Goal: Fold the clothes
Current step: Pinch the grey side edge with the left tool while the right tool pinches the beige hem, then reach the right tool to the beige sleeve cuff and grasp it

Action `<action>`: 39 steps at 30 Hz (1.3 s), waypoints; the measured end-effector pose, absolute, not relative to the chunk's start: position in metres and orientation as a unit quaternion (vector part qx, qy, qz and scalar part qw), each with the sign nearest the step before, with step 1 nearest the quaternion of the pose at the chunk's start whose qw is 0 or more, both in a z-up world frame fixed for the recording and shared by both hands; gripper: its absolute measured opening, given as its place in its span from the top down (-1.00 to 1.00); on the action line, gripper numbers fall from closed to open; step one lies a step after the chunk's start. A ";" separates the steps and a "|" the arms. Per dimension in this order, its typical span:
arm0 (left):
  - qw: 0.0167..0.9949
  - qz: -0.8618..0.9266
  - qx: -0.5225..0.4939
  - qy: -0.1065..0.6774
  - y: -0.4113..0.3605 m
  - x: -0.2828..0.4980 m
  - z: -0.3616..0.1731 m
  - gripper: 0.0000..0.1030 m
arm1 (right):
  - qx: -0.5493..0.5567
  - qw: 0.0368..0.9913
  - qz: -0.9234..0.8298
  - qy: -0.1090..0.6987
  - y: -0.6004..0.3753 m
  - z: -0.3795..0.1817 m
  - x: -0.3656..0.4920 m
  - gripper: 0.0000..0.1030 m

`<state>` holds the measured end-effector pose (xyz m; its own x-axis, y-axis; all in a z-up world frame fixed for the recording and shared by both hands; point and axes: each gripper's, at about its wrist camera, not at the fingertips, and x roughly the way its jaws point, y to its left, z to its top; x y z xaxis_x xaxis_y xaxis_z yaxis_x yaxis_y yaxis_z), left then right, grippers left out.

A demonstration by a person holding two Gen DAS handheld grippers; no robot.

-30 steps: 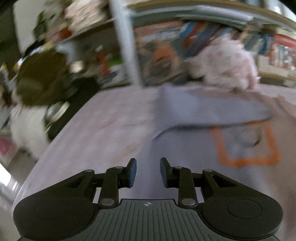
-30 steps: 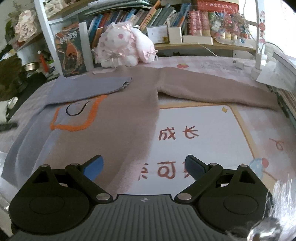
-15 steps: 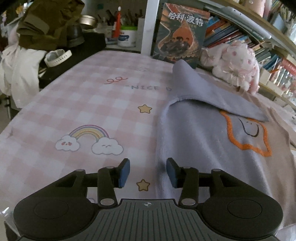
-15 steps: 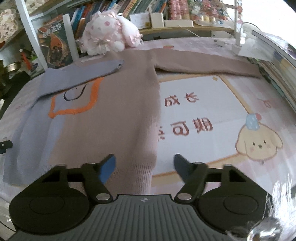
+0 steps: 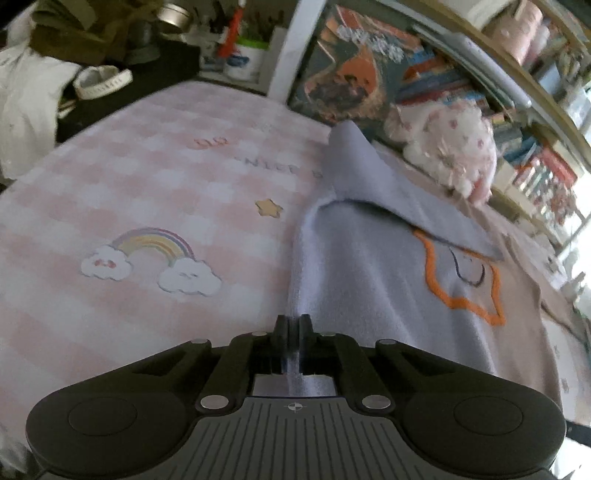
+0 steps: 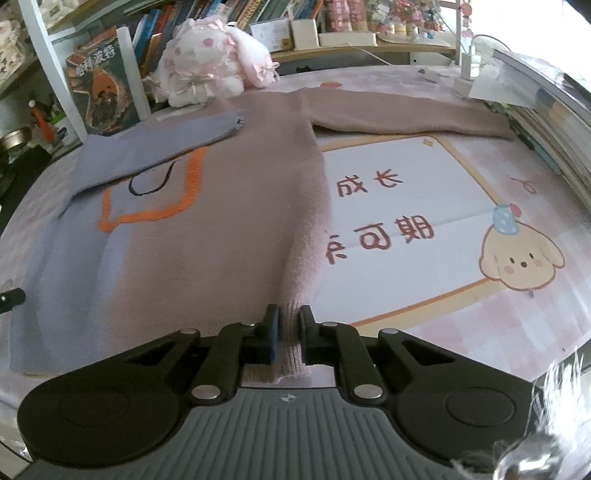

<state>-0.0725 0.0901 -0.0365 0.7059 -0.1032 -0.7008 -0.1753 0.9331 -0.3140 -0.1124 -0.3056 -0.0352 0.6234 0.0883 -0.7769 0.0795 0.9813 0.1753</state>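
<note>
Left wrist view, nearest first: the left tool (image 5: pixel 294 339) has its jaws pressed together on the lilac edge of the sweater (image 5: pixel 369 280), at the hem corner. The sweater lies flat on the surface (image 5: pixel 110 184), which has a pink checked cover with a rainbow print (image 5: pixel 151 258). Further away, the lilac sleeve (image 5: pixel 388 199) is folded across the chest, over the orange star outline (image 5: pixel 461 280).

From the right wrist camera, the right tool (image 6: pixel 288 332) is closed on the ribbed hem of the brown half of the sweater (image 6: pixel 240 206). Beyond it, the brown sleeve (image 6: pixel 406 116) is stretched out straight to the right. At the far edge, a pink plush toy (image 6: pixel 210 70) sits touching the collar area, with a bookshelf (image 6: pixel 332 22) behind it.
</note>
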 end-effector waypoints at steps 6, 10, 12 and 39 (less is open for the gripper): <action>0.902 0.031 -0.183 0.390 0.104 -0.069 -0.038 0.93 | 0.084 0.897 0.025 0.434 -0.295 -0.036 -0.108 0.80; 0.901 0.028 -0.182 0.392 0.107 -0.067 -0.040 0.93 | 0.076 0.898 0.029 0.433 -0.291 -0.036 -0.108 0.80; 0.902 0.026 -0.180 0.391 0.107 -0.066 -0.041 0.92 | 0.079 0.897 0.028 0.434 -0.291 -0.036 -0.108 0.80; 0.939 -0.017 -0.082 0.332 0.050 -0.099 -0.017 -0.57 | 0.064 0.920 -0.038 0.386 -0.301 -0.015 -0.128 -0.54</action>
